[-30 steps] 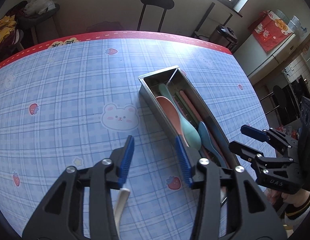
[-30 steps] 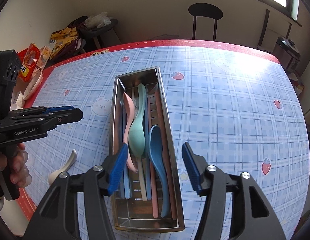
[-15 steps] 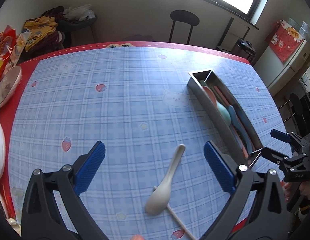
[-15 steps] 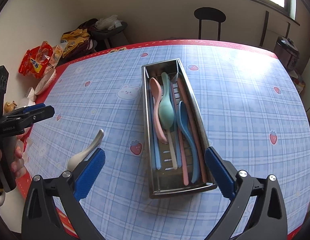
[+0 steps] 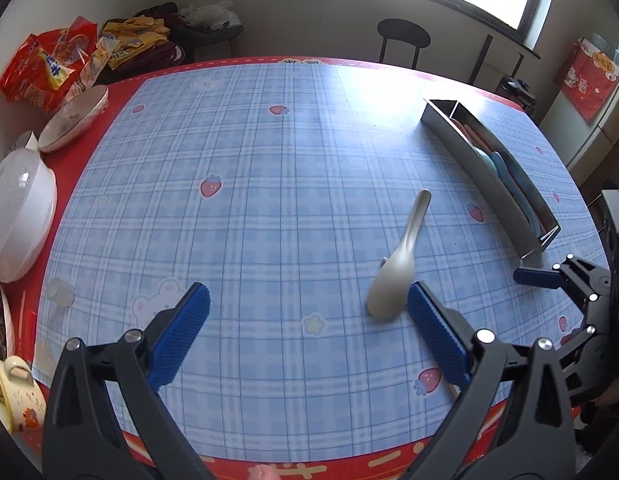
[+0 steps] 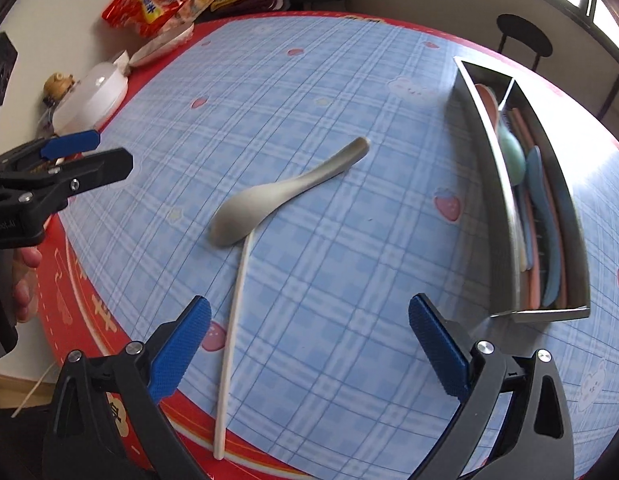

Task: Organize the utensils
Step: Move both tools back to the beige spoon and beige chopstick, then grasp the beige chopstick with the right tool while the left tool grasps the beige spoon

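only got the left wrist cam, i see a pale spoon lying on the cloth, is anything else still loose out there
observer: yes, a white chopstick lies on the table, one end meeting the spoon at its bowl, the other on the red border at the near edge.
operator: right hand-held gripper holding anything
observer: no, the right hand-held gripper is wide open and empty, with the chopstick lying below it.
operator: whats in the tray, i mostly see its wall
observer: the metal tray holds a pink spoon, a green spoon and a blue spoon, lying lengthwise among coloured sticks.
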